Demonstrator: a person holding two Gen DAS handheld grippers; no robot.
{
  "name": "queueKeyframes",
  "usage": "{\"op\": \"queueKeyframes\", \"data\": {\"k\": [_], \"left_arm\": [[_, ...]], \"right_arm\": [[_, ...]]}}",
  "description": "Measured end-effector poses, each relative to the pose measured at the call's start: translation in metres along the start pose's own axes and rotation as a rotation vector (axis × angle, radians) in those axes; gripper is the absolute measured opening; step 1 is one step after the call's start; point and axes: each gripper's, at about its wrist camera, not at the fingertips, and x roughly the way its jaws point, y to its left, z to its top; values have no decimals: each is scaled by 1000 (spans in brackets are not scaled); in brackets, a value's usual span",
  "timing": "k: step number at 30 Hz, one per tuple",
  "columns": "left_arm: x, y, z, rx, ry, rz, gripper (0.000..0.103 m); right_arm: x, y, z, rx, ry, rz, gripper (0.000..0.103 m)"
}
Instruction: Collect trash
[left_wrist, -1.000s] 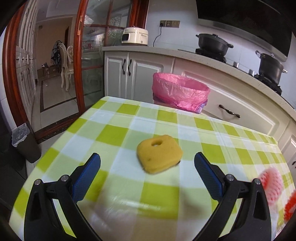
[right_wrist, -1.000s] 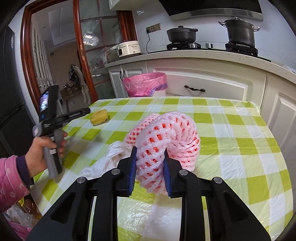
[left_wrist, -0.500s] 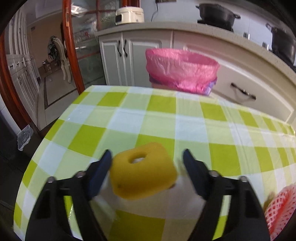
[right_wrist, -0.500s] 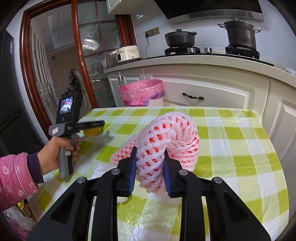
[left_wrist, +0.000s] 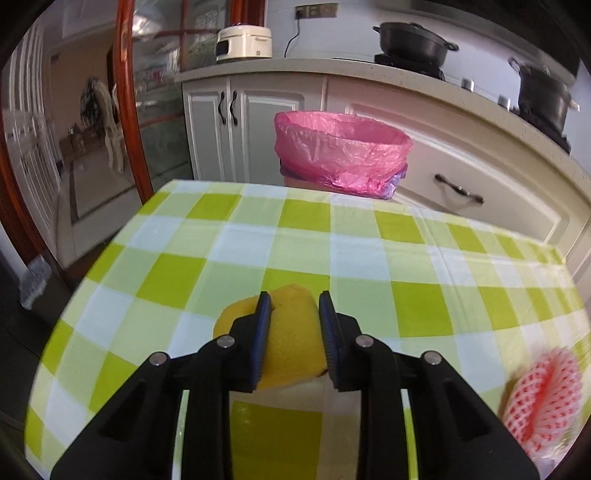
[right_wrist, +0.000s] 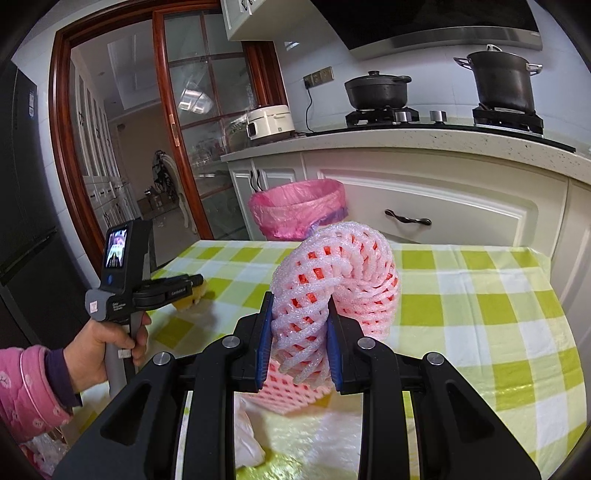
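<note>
My left gripper (left_wrist: 293, 306) is shut on a yellow sponge (left_wrist: 291, 343) and squeezes it just above the green checked table (left_wrist: 236, 258). The right wrist view shows it at the left (right_wrist: 192, 286) with the sponge (right_wrist: 184, 301) in it. My right gripper (right_wrist: 299, 306) is shut on a pink foam fruit net (right_wrist: 340, 273) and holds it above the table. A second pink foam net (right_wrist: 284, 387) lies on the table below it; a pink net also shows in the left wrist view (left_wrist: 539, 398). The pink-lined trash bin (left_wrist: 341, 151) stands beyond the table's far edge (right_wrist: 299, 206).
White crumpled plastic (right_wrist: 247, 435) lies on the table near my right gripper. White kitchen cabinets (left_wrist: 461, 177) and a counter with pots (right_wrist: 376, 92) stand behind the bin. A glass door with a red wooden frame (left_wrist: 129, 110) is at the left.
My left gripper closed on the yellow sponge, which lay free between its open jaws a second ago. My right gripper has risen with the pink net.
</note>
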Motion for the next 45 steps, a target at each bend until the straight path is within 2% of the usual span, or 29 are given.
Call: {"op": "queueKeyframes", "data": {"k": [1,3,7,11,12,13,15,17,24,26,27,34,36,39,40,45], "left_arm": [[1,2,0,-14,6,-5,54],[1,6,1,-39,-6,-4,66],[10,6,4,-56,21,2,67],[19,3,0,-56,41,43,68],[20,3,-2,-51,44,47,67],[20,4,-2,-47,45,46,58],[19,4,-3,-32,38,41,53],[13,4,-4,-19,25,29,49],[-32,1,-2,-12,-83,-13,48],[-48,-1,2,-7,-122,-24,35],[-55,-3,4,1,-138,-25,33],[-87,-7,13,18,-206,-78,33],[-84,-1,12,6,-196,-72,33],[-76,16,4,-60,-156,-82,51],[-74,22,1,-81,-147,-74,53],[-60,32,-8,-89,-120,-36,53]], "right_arm": [[1,1,0,-1,0,1,26],[4,1,1,-5,2,2,26],[9,-1,4,-8,6,7,26],[12,-3,9,-7,-4,16,26],[12,-3,10,-8,-5,17,26],[13,-3,12,-10,-8,20,26],[15,-2,13,-13,-9,26,26],[17,-1,14,-16,-7,30,26],[23,15,18,-37,-7,54,26],[28,19,21,-44,-10,57,26],[31,21,24,-46,-12,59,26],[54,33,39,-63,-10,67,26],[56,35,41,-57,-12,69,26],[58,39,39,-61,-8,77,26],[60,40,38,-63,-4,78,26],[71,44,35,-50,21,103,26]]}}
